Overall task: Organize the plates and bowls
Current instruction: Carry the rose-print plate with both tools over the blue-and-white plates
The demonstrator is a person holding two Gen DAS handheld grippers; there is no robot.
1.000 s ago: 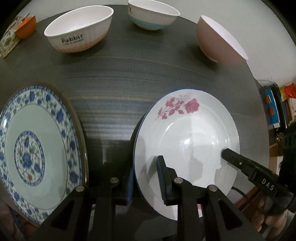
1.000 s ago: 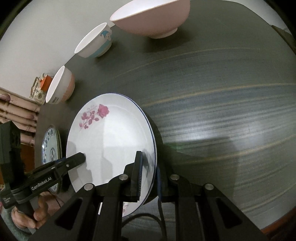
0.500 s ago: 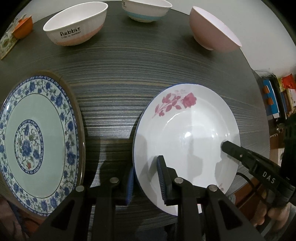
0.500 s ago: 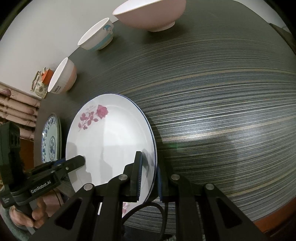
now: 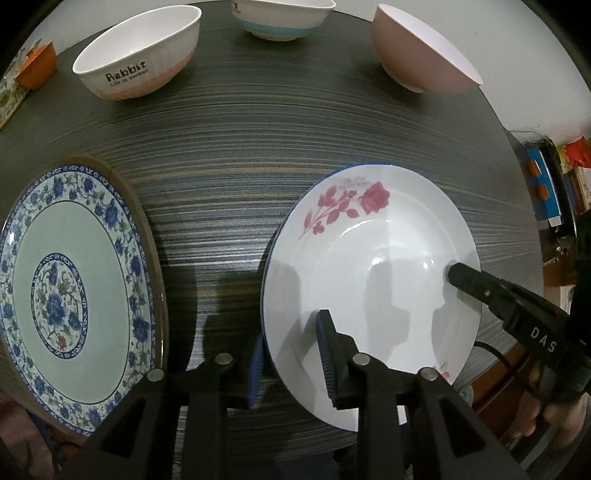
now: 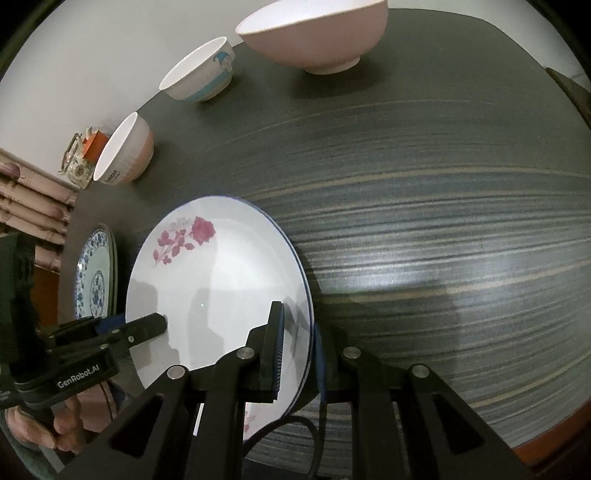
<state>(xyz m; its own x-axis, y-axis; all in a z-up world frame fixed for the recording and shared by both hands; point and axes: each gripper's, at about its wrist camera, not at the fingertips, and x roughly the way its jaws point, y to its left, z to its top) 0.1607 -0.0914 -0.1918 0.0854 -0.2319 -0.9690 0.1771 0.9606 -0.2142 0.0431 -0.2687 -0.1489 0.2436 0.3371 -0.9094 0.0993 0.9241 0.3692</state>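
The white rose plate sits near the front edge of the dark striped worktop, and both tools pinch its rim. In the left wrist view the left tool straddles the plate's near-left rim, one ribbed pad on the white face and the blue pad under the edge. The right tool reaches in from the right, its upper finger lying on the inner face of the plate; its lower finger is hidden by the plate here.

In the right wrist view the right tool has the rose plate between its pads, black pad on top and blue pad beneath the rim. The left tool enters from the left, clamped over the opposite rim. Whether the plate is lifted clear of the worktop or resting on it is hard to tell.

A blue floral plate lies to the left, apart from the rose plate, on what looks like a brown-rimmed plate beneath it. Along the far edge stand three bowls, well apart from the plates: a white and pink bowl printed "Rabbit", a white bowl with a blue band, and a plain pink bowl. At the far left corner there is a small orange item.
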